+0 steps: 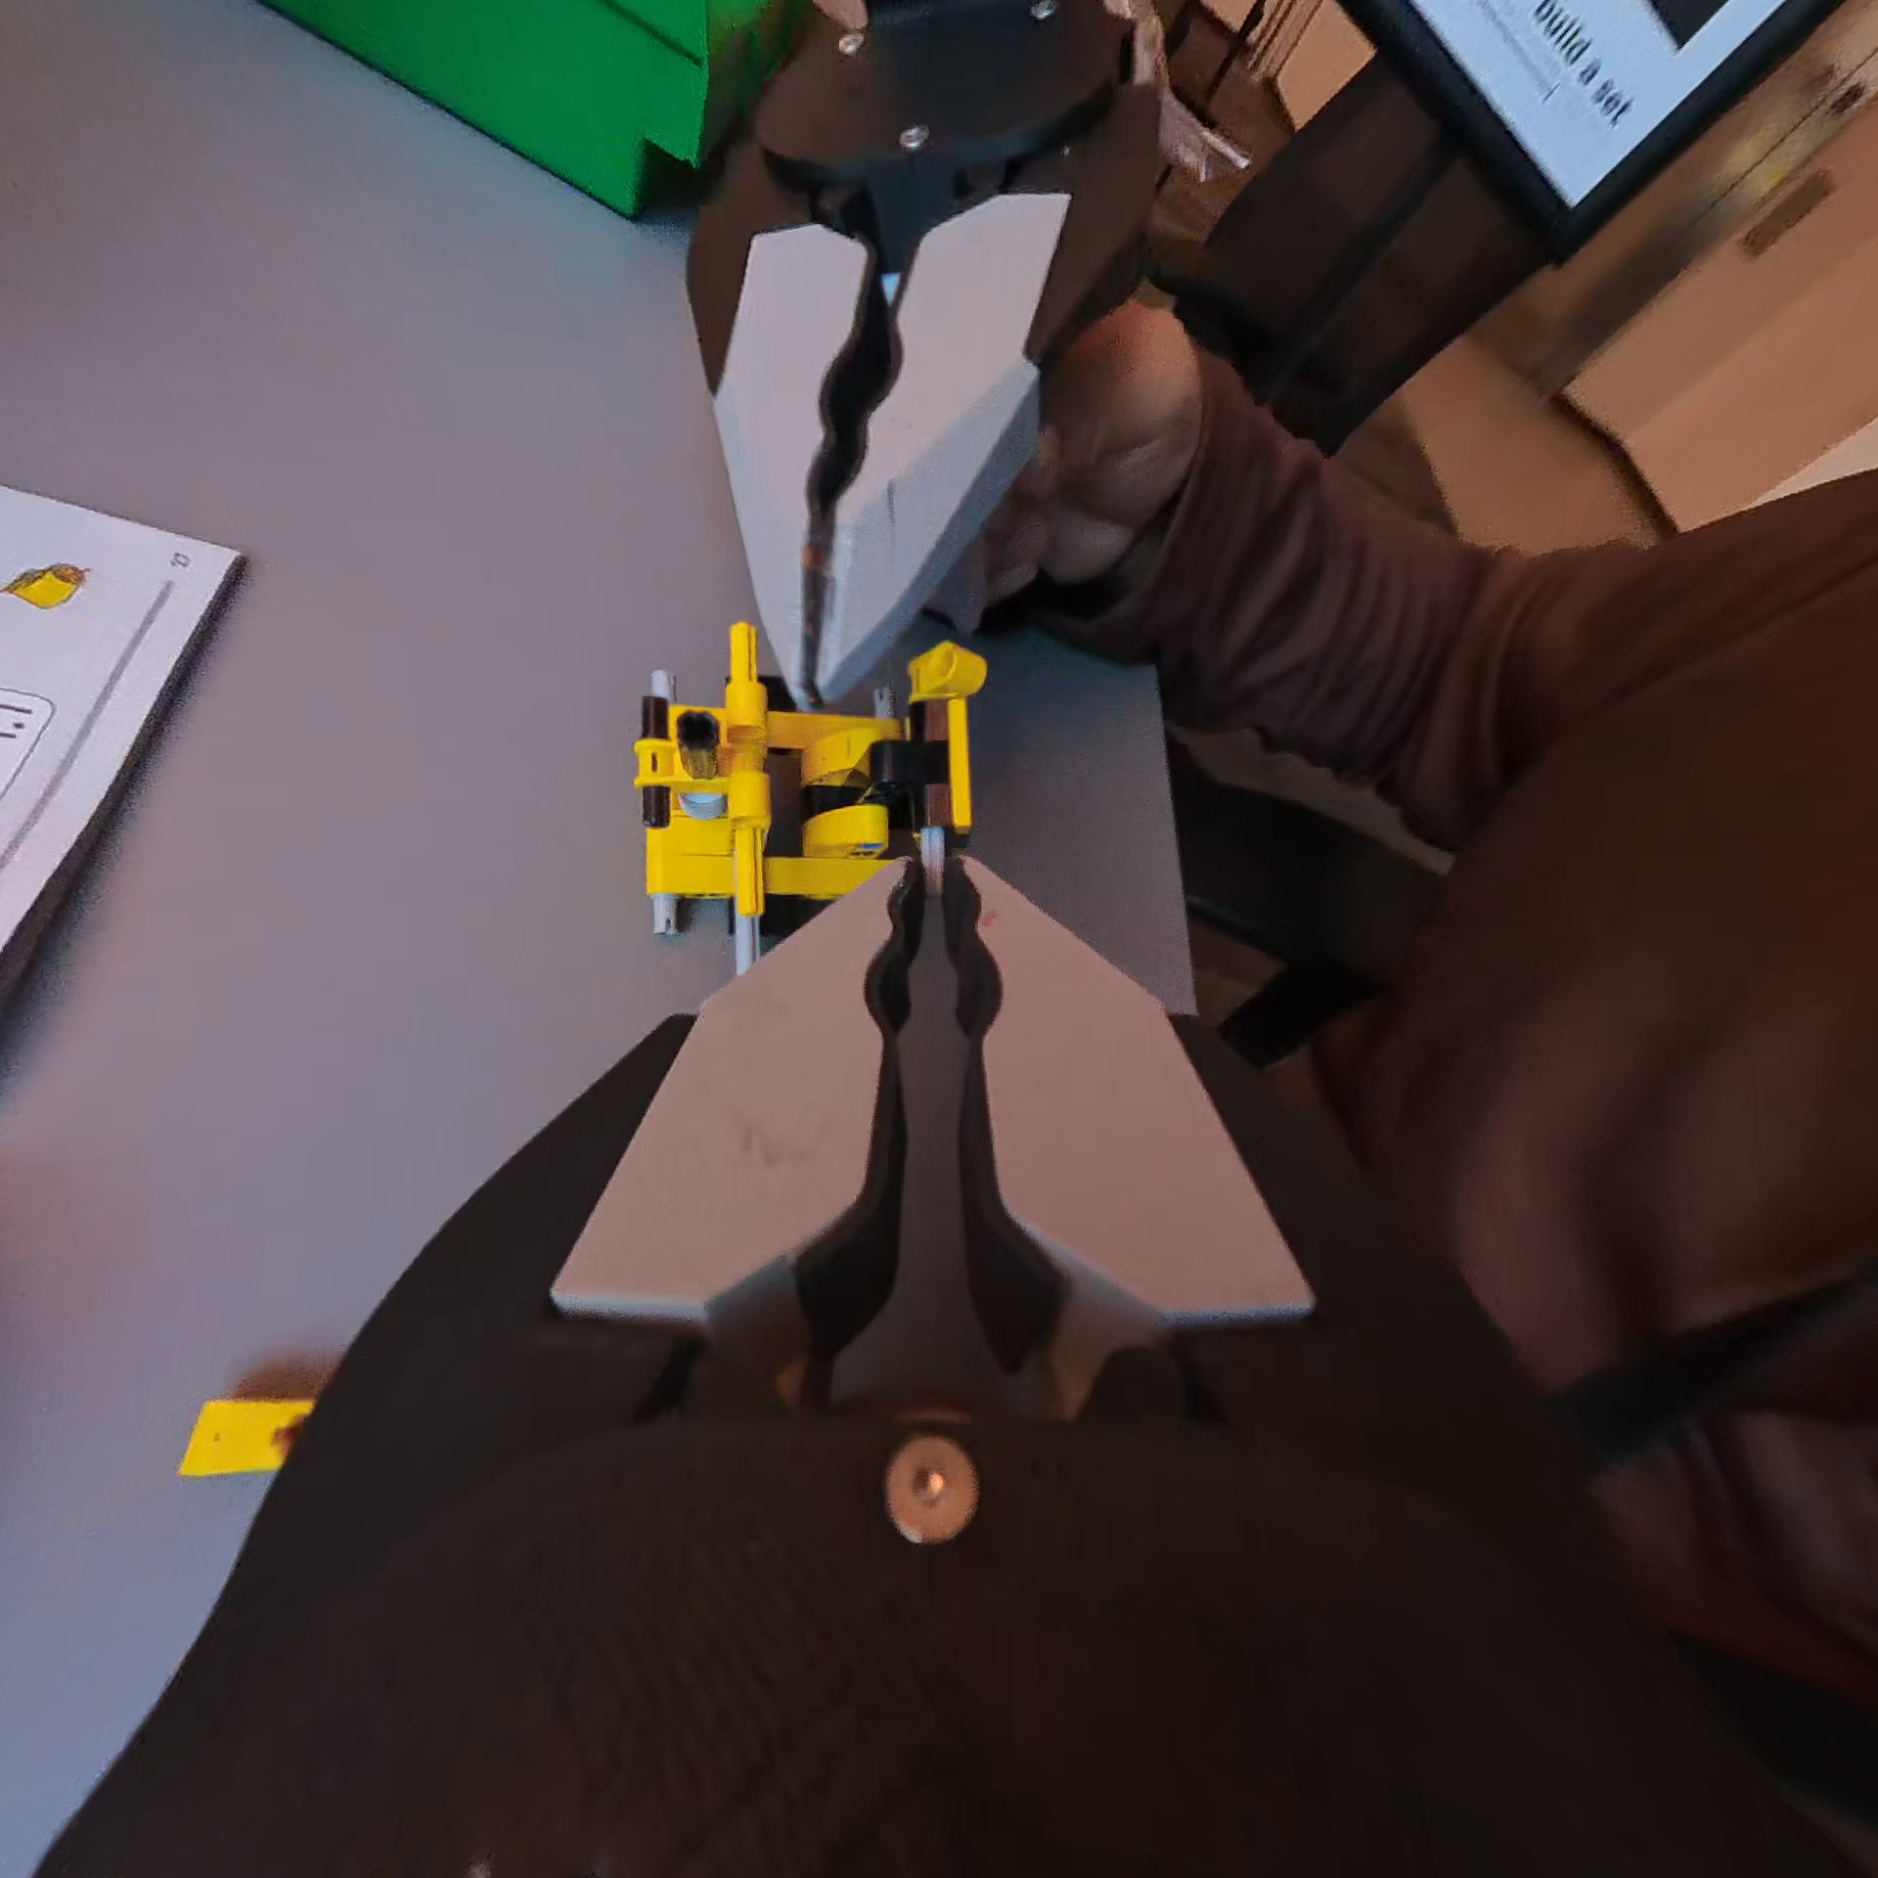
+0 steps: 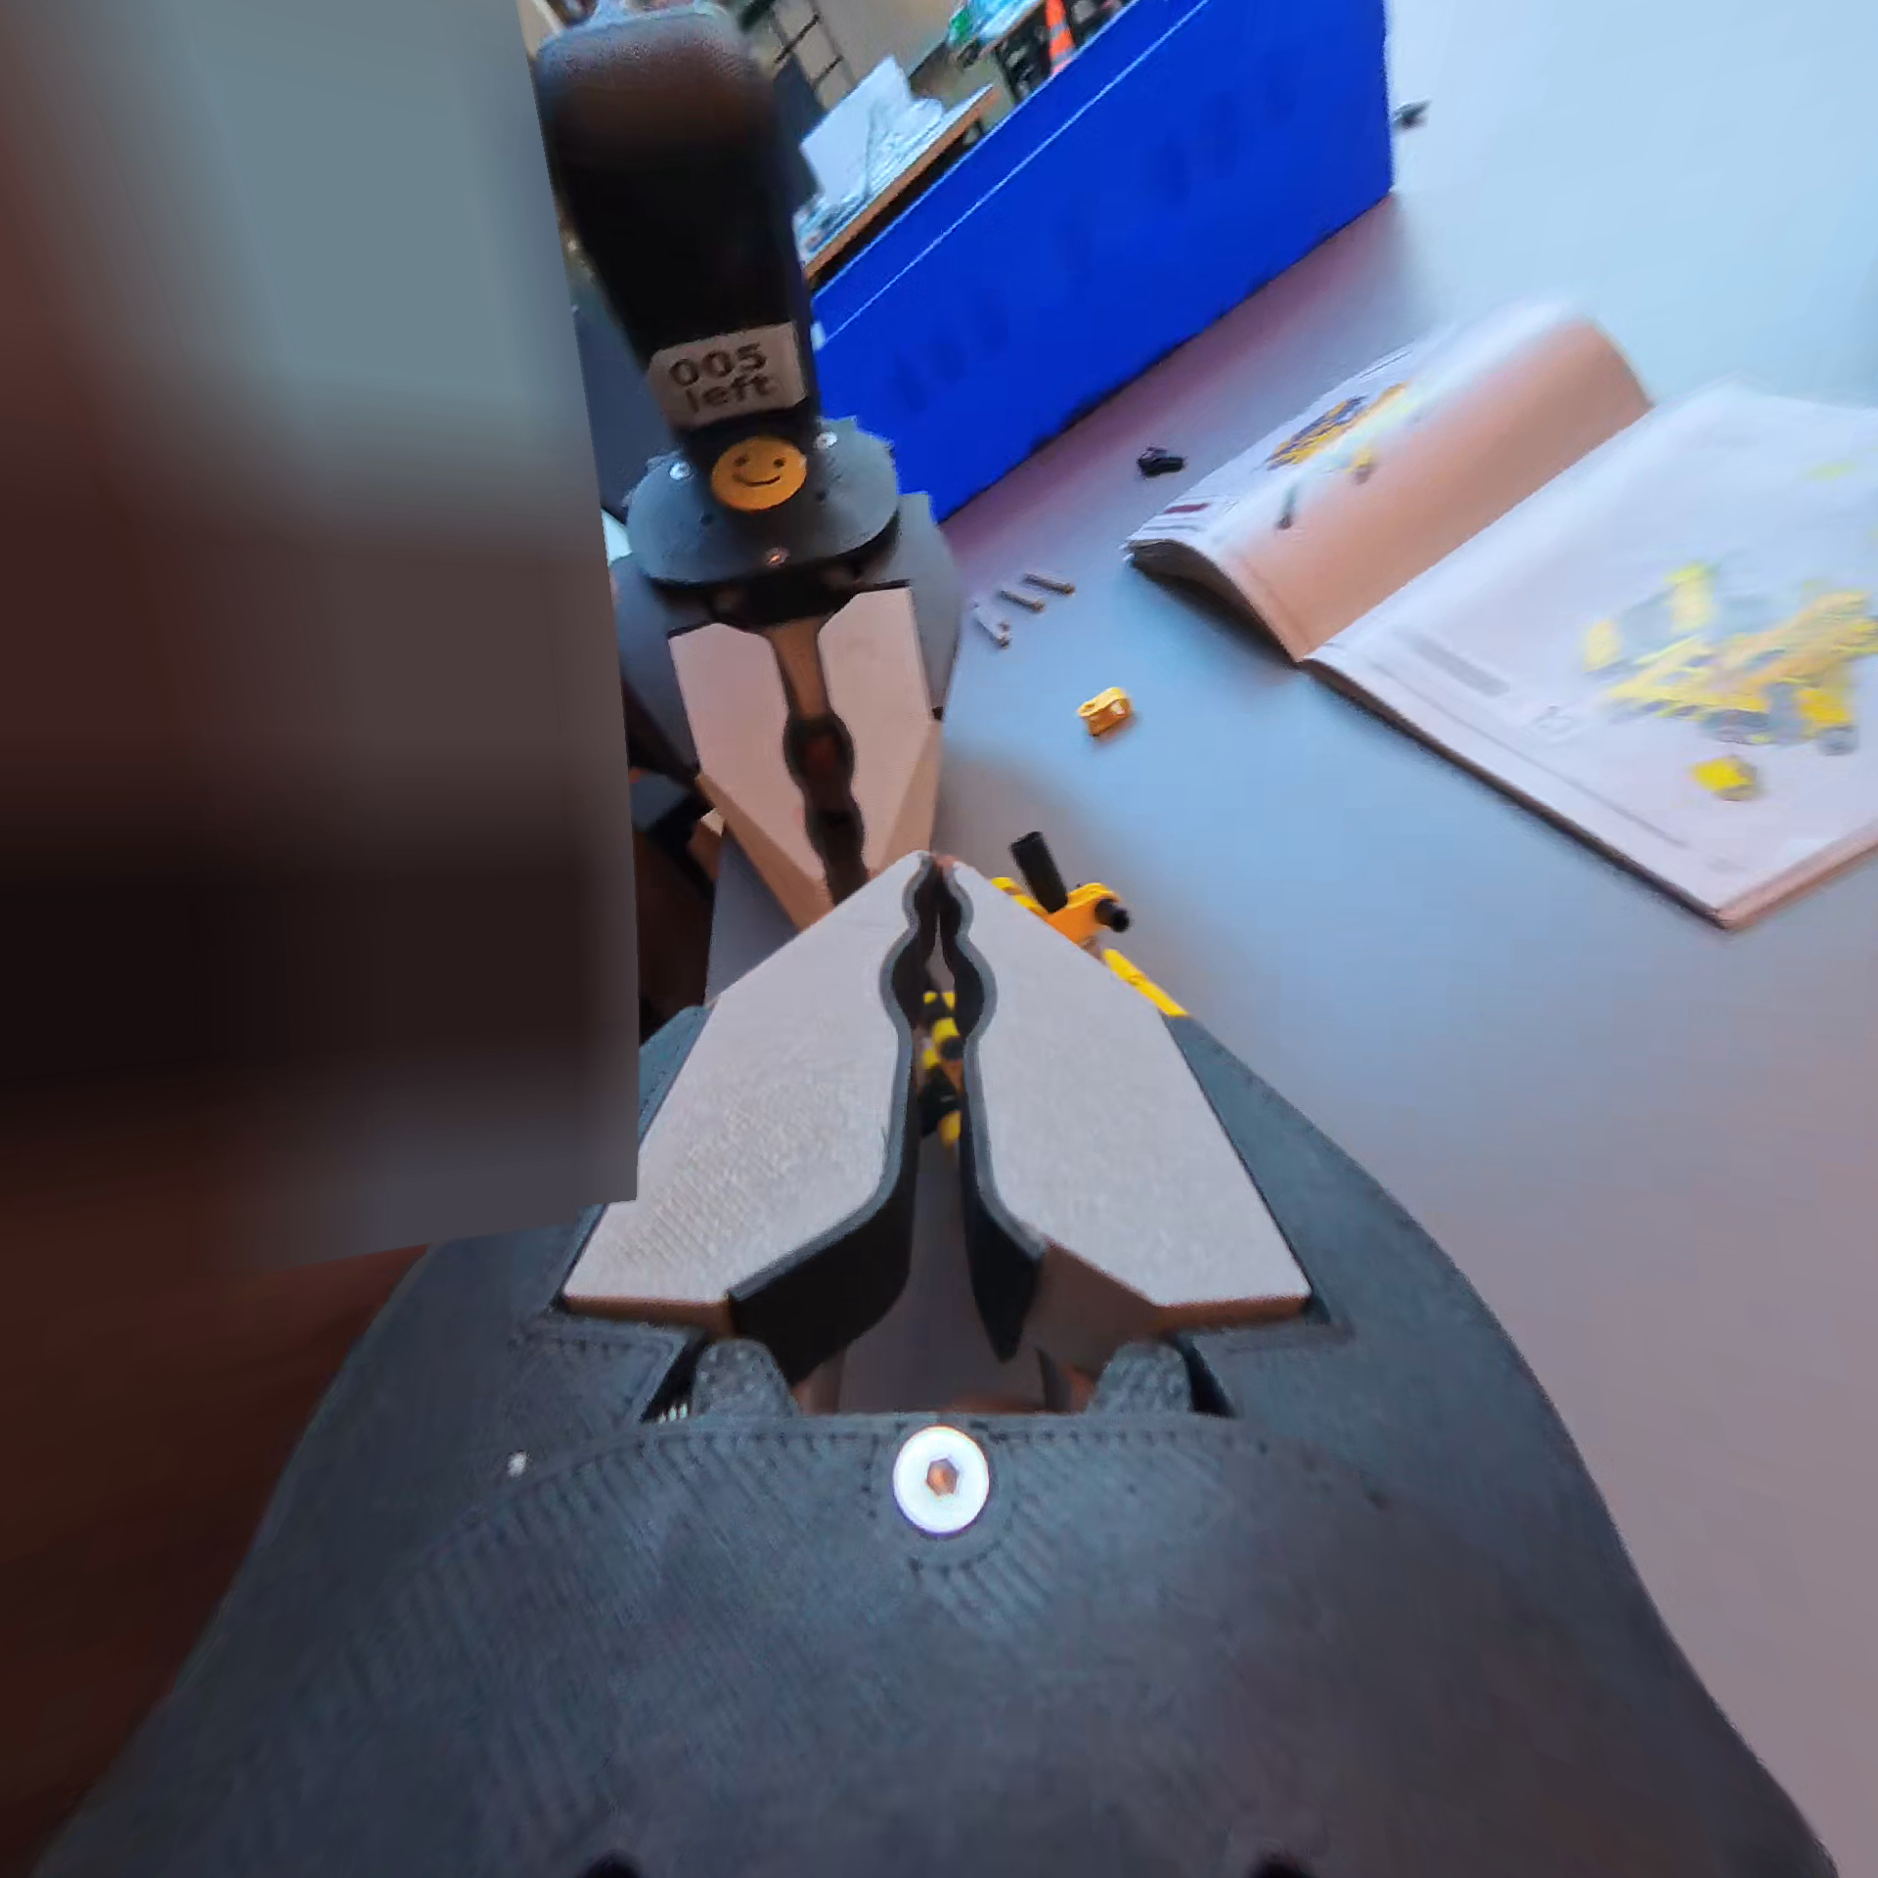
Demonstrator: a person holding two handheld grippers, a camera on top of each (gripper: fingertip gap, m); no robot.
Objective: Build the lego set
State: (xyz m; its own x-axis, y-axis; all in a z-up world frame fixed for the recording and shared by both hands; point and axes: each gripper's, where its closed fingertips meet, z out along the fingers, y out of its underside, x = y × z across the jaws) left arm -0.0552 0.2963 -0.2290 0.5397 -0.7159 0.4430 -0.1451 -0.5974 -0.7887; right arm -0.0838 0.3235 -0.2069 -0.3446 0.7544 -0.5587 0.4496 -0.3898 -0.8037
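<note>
A yellow and black lego assembly (image 1: 803,793) sits on the grey table near its edge. My left gripper (image 1: 933,876) is shut on a light grey axle (image 1: 933,849) that sticks out of the assembly's near right side. My right gripper (image 1: 811,696) comes in from the far side, shut, with its tips touching the assembly's top; I cannot tell if it holds anything. In the right wrist view my right gripper (image 2: 933,864) covers most of the assembly (image 2: 1082,904). The left gripper (image 2: 841,879) faces it tip to tip.
An open instruction booklet (image 2: 1524,630) lies on the table, also in the left wrist view (image 1: 91,691). Loose parts: a yellow piece (image 2: 1105,709), grey pins (image 2: 1016,600), a black piece (image 2: 1159,462). A blue box (image 2: 1098,264) and a green box (image 1: 569,81) stand nearby. The table edge (image 1: 1169,813) is close. The tips of one gripper are about 4 centimetres away from the tips of the other.
</note>
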